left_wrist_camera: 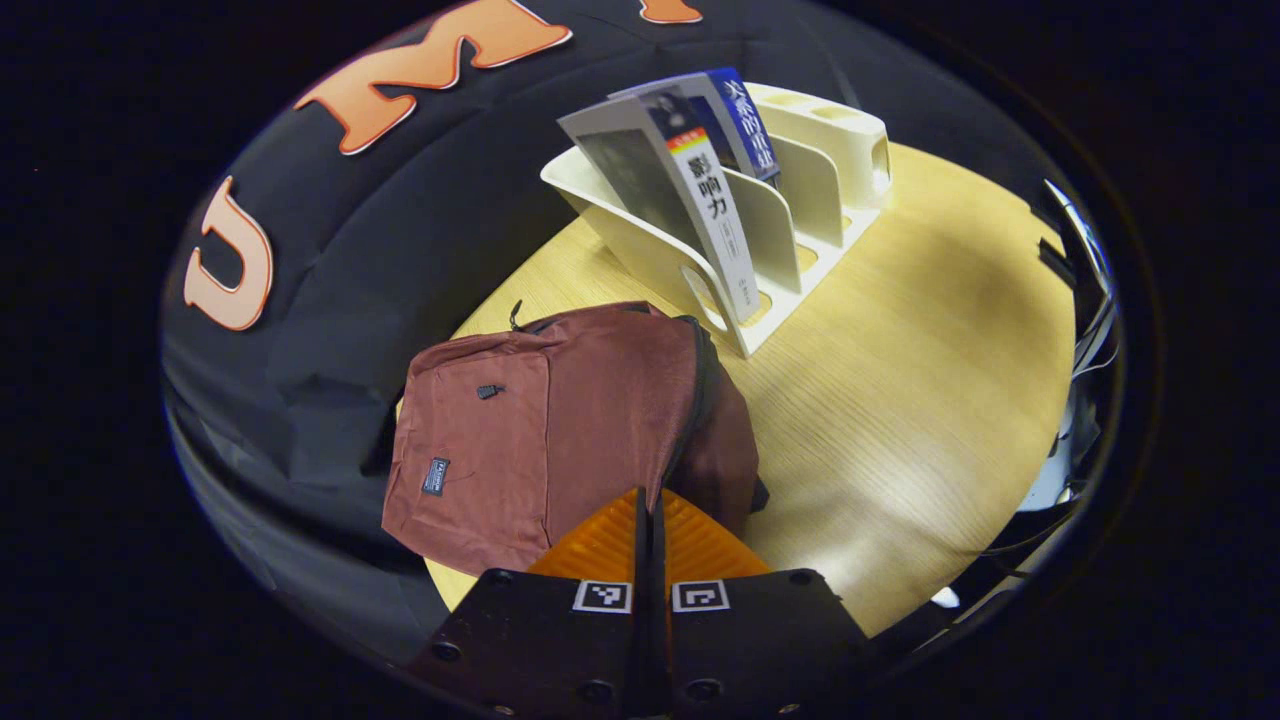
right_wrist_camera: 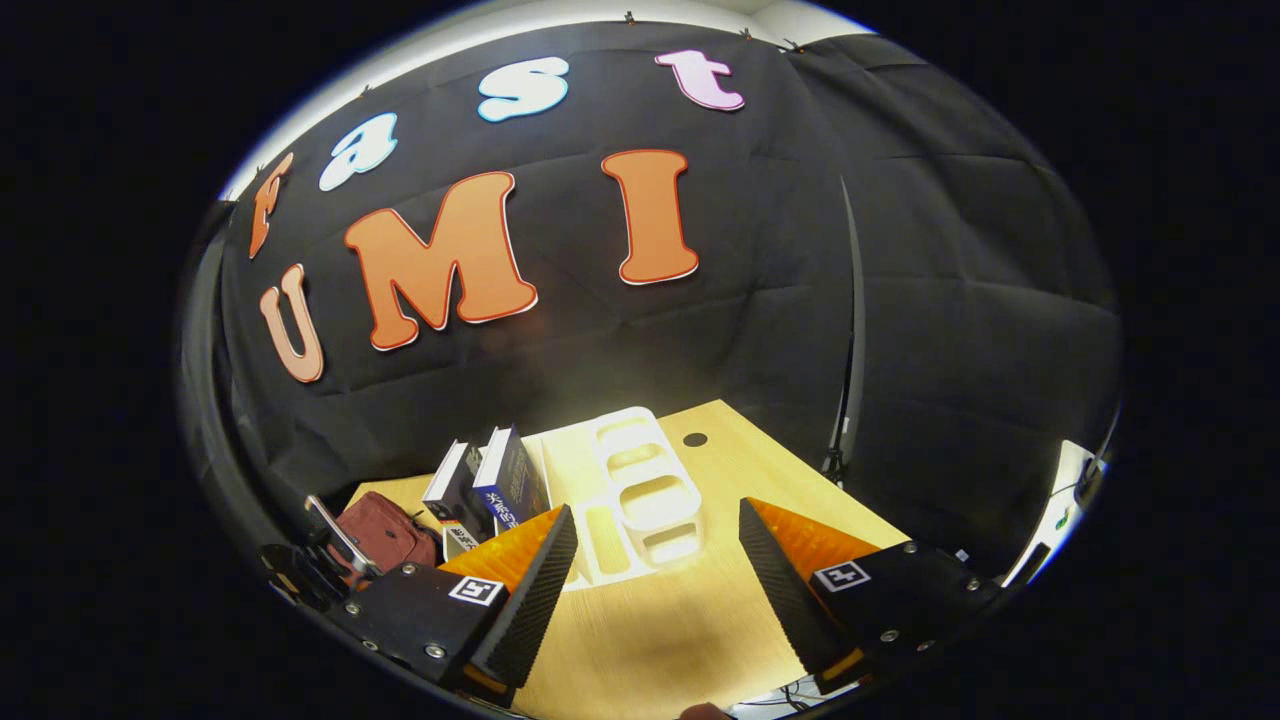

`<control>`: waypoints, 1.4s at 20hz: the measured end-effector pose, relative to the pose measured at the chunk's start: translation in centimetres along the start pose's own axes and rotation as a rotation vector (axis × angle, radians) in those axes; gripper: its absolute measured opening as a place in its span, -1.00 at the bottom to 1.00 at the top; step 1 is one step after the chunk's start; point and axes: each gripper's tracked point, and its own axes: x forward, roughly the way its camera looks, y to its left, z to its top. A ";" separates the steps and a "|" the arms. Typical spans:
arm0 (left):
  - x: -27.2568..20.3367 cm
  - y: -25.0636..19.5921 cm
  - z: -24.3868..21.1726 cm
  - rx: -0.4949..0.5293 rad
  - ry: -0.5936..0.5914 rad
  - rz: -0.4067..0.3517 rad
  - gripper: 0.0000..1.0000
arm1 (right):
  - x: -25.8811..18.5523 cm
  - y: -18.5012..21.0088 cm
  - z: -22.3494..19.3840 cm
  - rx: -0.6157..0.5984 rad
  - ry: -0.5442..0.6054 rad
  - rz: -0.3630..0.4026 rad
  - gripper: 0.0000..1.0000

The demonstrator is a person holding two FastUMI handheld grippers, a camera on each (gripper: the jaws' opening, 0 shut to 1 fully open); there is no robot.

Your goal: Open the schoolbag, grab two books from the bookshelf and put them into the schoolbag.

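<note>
Left claw [left_wrist_camera: 650, 520] clenched over zipped schoolbag [left_wrist_camera: 560, 430], two books [left_wrist_camera: 690, 190] in bookshelf [left_wrist_camera: 800, 200]; right claw [right_wrist_camera: 655, 560] released above table [right_wrist_camera: 650, 630]

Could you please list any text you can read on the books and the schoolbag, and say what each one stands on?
"影响力": down the spine of the grey book standing in the bookshelf.
Spine of the blue book behind it: white characters, too blurred to read with certainty.
Small dark patch on the schoolbag: too small to read.
</note>
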 end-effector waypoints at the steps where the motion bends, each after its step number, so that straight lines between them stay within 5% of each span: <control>1: -0.3 0.8 0.0 -0.010 -0.015 -0.026 -0.99 | -0.4 0.7 -0.4 0.006 -0.001 -0.011 0.93; 14: -5.6 15.2 3.8 0.047 -0.192 -0.010 -0.99 | -3.2 7.6 -1.6 0.034 0.005 -0.053 0.94; 21: -5.7 19.1 4.5 -0.025 -0.211 0.008 -0.99 | -3.4 9.0 -0.3 0.004 0.025 -0.048 0.94; 28: -5.0 19.8 4.0 -0.055 -0.217 -0.003 -0.99 | -0.4 18.3 7.7 -0.082 0.072 0.206 0.92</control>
